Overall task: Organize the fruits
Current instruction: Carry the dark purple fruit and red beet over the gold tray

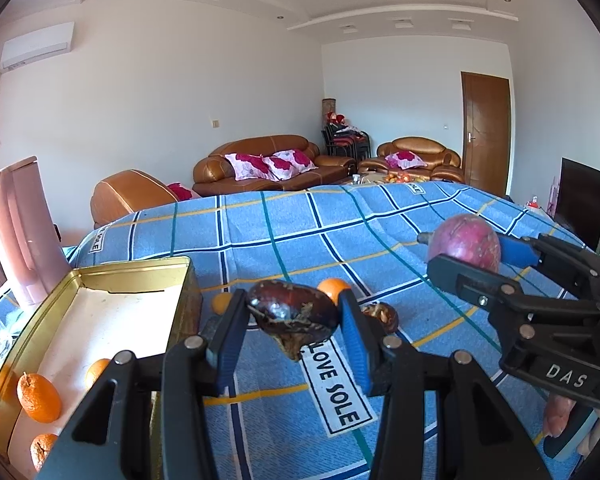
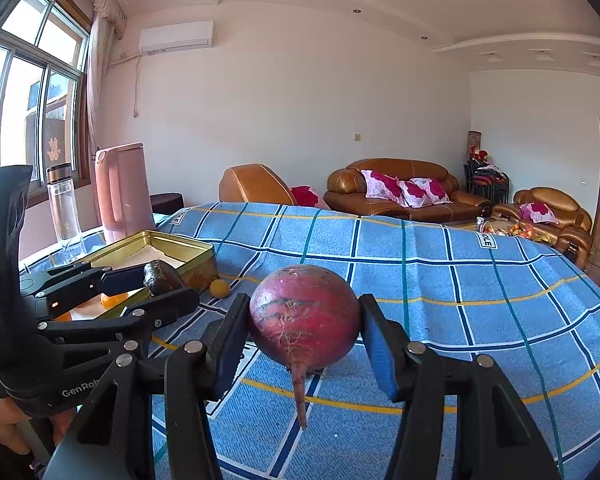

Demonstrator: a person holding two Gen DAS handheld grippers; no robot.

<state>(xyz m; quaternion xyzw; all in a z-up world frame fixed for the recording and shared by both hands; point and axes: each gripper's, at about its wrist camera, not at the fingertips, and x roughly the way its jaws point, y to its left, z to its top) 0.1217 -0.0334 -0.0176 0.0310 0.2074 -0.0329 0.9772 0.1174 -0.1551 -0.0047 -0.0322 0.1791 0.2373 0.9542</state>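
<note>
Between the blue pads of the left gripper (image 1: 292, 320) a dark brown water chestnut (image 1: 292, 314) is clamped, lifted clear of the blue checked cloth (image 1: 340, 236). A red radish (image 2: 304, 316) is pinched in the right gripper (image 2: 304, 336), its root hanging down. The gold tin (image 1: 128, 276), with mandarins (image 1: 39, 397) inside, lies just left of the left gripper, making that hand the nearer one; a short leftward carry is judged enough. Beyond, another chestnut (image 1: 382, 314) and two mandarins are left on the cloth.
</note>
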